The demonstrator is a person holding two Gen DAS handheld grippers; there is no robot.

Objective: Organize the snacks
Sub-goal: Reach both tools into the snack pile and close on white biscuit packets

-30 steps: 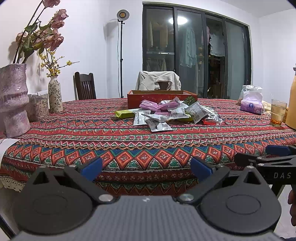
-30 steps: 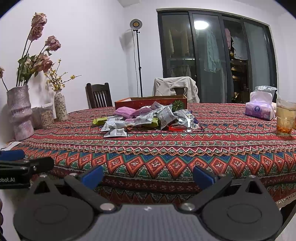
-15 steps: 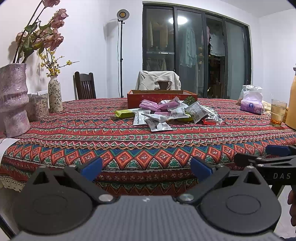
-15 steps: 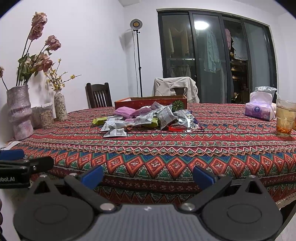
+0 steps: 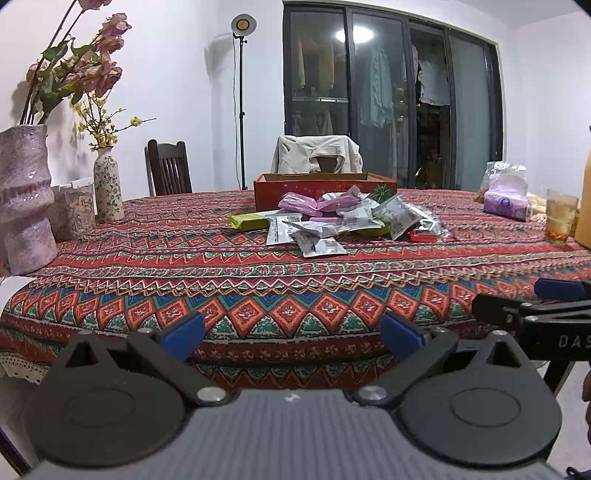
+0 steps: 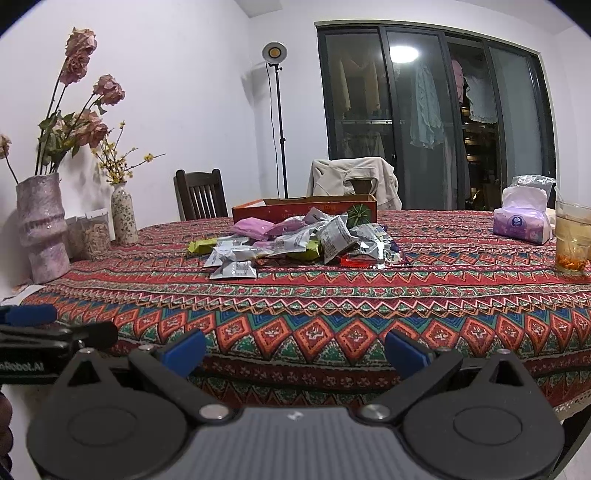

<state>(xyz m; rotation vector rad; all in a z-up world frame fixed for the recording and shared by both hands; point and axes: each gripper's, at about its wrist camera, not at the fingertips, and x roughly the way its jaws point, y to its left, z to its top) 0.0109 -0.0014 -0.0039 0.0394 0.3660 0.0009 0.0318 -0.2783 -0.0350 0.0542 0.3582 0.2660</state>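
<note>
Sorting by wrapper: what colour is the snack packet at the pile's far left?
Yellow-green packet, lying flat on the tablecloth; clearest in the right wrist view.

1. You've got even, fairly bright indoor light in both views; the white walls read slightly violet.
2. The floor lamp (image 5: 243, 24) at upper centre glows amber but isn't blown out.
3. A ceiling light glares off the dark glass doors (image 6: 404, 55), a white hotspot at top, right of centre.
4. The flowers (image 5: 85, 70) at upper left throw soft shadows on the wall.
5. Strong fisheye: black vignette in your corners, and the tablecloth (image 6: 332, 295) edge bows.
6. Focus holds mid-frame on the snack packets (image 5: 332, 225); no motion blur that you'd notice.
</note>
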